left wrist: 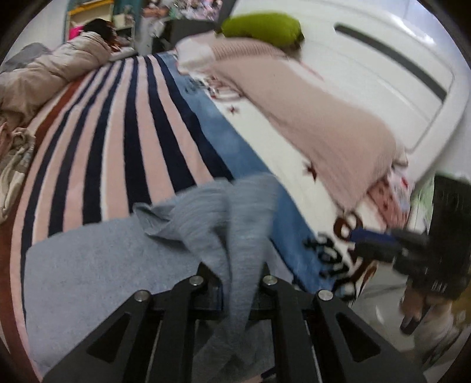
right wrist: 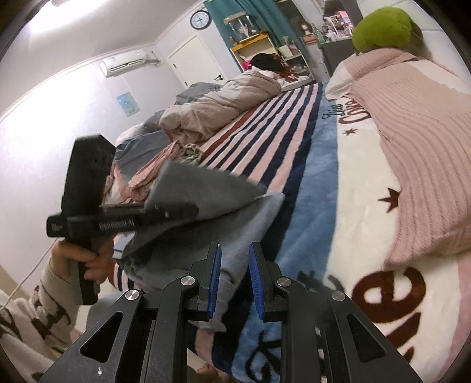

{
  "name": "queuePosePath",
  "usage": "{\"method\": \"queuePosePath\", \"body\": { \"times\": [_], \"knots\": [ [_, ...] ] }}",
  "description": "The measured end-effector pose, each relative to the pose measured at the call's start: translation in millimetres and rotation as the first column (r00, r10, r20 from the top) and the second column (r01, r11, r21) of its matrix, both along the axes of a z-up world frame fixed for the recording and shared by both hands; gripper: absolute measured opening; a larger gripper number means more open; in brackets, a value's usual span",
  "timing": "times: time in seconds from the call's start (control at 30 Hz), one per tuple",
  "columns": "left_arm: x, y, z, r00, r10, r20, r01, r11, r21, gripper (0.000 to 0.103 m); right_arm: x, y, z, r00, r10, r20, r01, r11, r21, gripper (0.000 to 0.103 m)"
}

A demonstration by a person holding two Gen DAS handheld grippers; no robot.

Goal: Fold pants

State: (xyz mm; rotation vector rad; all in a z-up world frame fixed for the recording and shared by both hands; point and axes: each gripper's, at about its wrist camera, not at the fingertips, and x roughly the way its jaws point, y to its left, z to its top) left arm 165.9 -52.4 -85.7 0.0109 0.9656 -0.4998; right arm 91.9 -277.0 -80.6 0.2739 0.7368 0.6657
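In the left wrist view the left gripper pinched a fold of the grey pants at lower centre, apparently carrying it across the striped blanket, while in the right wrist view the right gripper hovered, fingers parted and empty, beside the pants' edge on the bed, probably needing to pin it.

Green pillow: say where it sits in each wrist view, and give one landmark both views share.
Left wrist view: green pillow at top centre, at the far end of the pink blanket.
Right wrist view: green pillow at top right, again at the pink blanket's far end.
Shared landmark: the striped bedspread.
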Motion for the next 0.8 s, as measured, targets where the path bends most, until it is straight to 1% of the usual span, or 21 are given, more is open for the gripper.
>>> {"method": "queuePosePath", "body": {
  "times": [0.07,0.1,0.13,0.17,0.2,0.23,0.27,0.37,0.43,0.47,0.5,0.53,0.57,0.67,0.73,0.8],
  "knots": [
    [-5,-1,-3,1.000,-0.019,-0.013,0.019,1.000,0.012,0.012,0,-2,-2,1.000,-0.005,-0.008,0.005,1.000,0.002,0.016],
    [-9,2,-3,0.999,-0.025,-0.021,0.025,1.000,0.005,0.015,1,-3,-2,1.000,-0.006,-0.009,0.006,1.000,0.003,0.016],
    [-11,6,-1,0.999,-0.025,-0.024,0.025,1.000,-0.010,0.027,1,-2,-2,1.000,-0.006,-0.009,0.006,1.000,0.004,0.016],
    [-16,12,3,1.000,-0.021,-0.022,0.021,0.999,-0.037,0.041,1,-3,-2,1.000,-0.006,-0.008,0.006,1.000,0.004,0.016],
    [-19,17,7,1.000,-0.017,-0.015,0.016,0.998,-0.058,0.047,1,-2,-2,1.000,-0.005,-0.007,0.005,1.000,0.005,0.016],
    [-24,22,12,1.000,-0.015,-0.002,0.015,0.997,-0.080,0.051,2,-1,-1,1.000,-0.003,-0.006,0.003,1.000,0.008,0.019],
    [-30,28,19,1.000,-0.012,0.015,0.013,0.995,-0.103,0.051,3,0,0,1.000,-0.002,-0.004,0.002,1.000,0.010,0.022],
    [-44,53,37,0.997,0.032,0.070,-0.021,0.990,-0.141,0.052,7,10,8,1.000,0.007,0.010,-0.007,1.000,0.015,0.023],
    [-52,73,46,0.990,0.083,0.117,-0.068,0.989,-0.128,0.053,10,19,14,1.000,0.015,0.022,-0.015,1.000,0.014,0.024],
    [-57,87,49,0.982,0.120,0.147,-0.104,0.988,-0.110,0.053,12,25,18,0.999,0.023,0.027,-0.023,1.000,0.012,0.029],
    [-60,94,50,0.977,0.139,0.160,-0.124,0.987,-0.101,0.053,14,32,22,0.999,0.032,0.035,-0.032,0.999,0.009,0.032],
    [-62,105,50,0.972,0.163,0.170,-0.149,0.984,-0.094,0.053,16,41,25,0.998,0.044,0.043,-0.044,0.999,0.003,0.038],
    [-65,116,48,0.967,0.187,0.173,-0.174,0.981,-0.088,0.053,17,50,27,0.997,0.058,0.048,-0.058,0.998,-0.007,0.040],
    [-69,143,37,0.954,0.243,0.177,-0.237,0.970,-0.059,0.053,24,75,25,0.996,0.084,0.035,-0.083,0.996,-0.046,0.041],
    [-72,156,23,0.953,0.257,0.157,-0.252,0.966,-0.051,0.053,29,92,19,0.994,0.106,0.014,-0.105,0.992,-0.072,0.041],
    [-74,167,7,0.959,0.258,0.115,-0.251,0.965,-0.072,0.053,30,106,10,0.992,0.122,-0.006,-0.122,0.987,-0.107,0.041]
  ]
}}
